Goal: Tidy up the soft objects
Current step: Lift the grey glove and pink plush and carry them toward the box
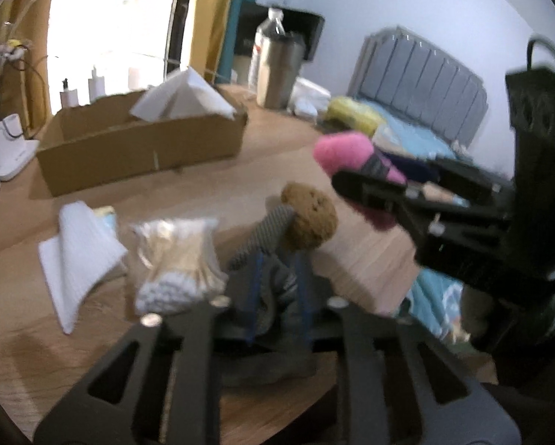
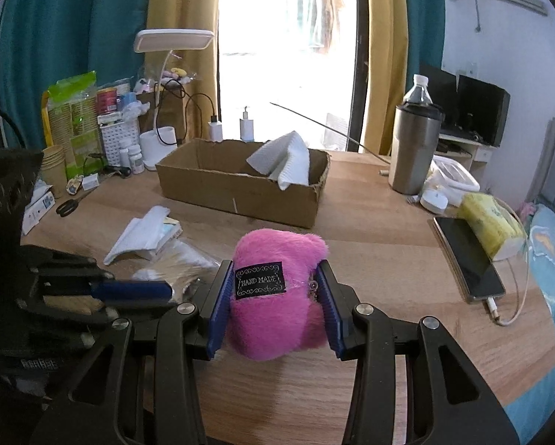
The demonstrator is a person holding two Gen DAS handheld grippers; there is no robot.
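Pink plush pouch (image 2: pixel 273 296) (labelled "HAND MADE") sits clamped in the right gripper (image 2: pixel 273 313) above the surface (image 2: pixel 381 230); the left gripper (image 1: pixel 277 296) pinches grey cloth (image 1: pixel 273 289) near the cardboard box (image 2: pixel 240 185).

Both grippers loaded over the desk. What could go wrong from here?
1. The right gripper pinches the fluffy pink handmade pouch only at its sides; the soft fur may slip out.
2. The left gripper holds grey patterned cloth close to the bag of cotton swabs, which it may knock.
3. The brown cardboard box already holds a folded white cloth, which may crowd a drop.
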